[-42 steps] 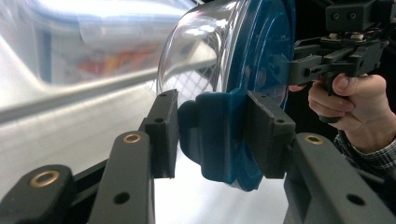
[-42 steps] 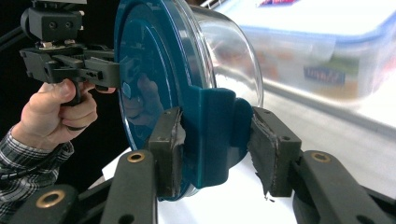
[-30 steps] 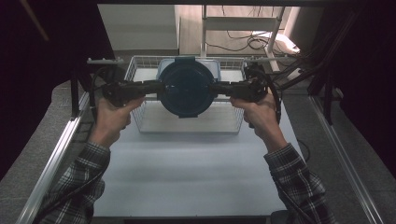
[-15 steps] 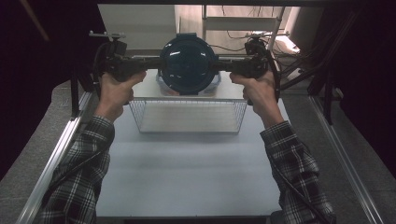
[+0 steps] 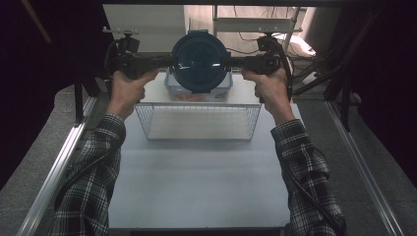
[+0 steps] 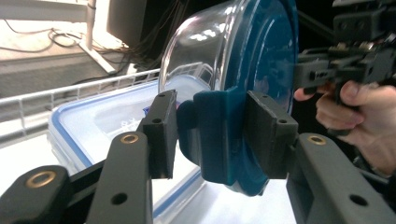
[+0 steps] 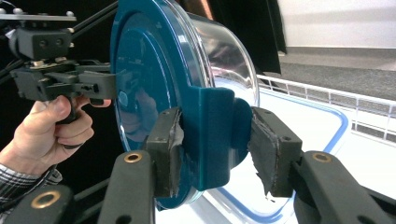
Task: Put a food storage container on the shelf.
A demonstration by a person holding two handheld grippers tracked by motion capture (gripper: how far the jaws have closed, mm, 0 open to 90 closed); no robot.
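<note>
lifted up and carried farther from the person since the earlier frames, the round container [image 5: 200,60] with its blue lid is held on edge above the rectangular box [image 5: 198,91], behind the wire basket [image 5: 198,121]. its lid tabs are pinched between the pads of the left gripper [image 5: 164,61] and the right gripper [image 5: 237,62].

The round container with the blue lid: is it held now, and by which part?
Yes. The round glass container is held between both grippers by its lid's side clips: the left gripper clamps one blue clip, the right gripper the opposite clip.
</note>
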